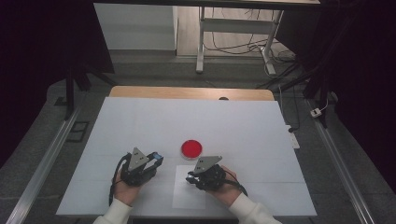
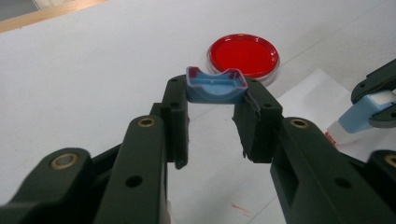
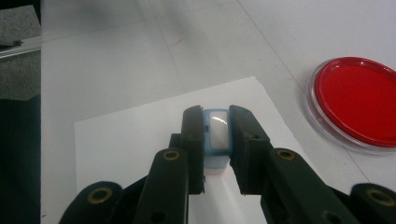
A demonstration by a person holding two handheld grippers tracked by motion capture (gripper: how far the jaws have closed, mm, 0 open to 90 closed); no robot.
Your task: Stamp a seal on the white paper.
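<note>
Your left gripper is clamped on a blue cap, pinched between the jaw tips, with the red dish just beyond it at one o'clock in the left gripper view. Your right gripper squeezes a light-blue tube over the paper sheet, dish at two o'clock. From above, the dish sits between both grippers, at twelve.

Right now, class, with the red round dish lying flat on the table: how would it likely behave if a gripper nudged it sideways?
The red round dish looks shallow and flat-bottomed, so it would probably slide, not tip. Its clear rim suggests light, rigid plastic, likely slippery on the smooth white table.
</note>
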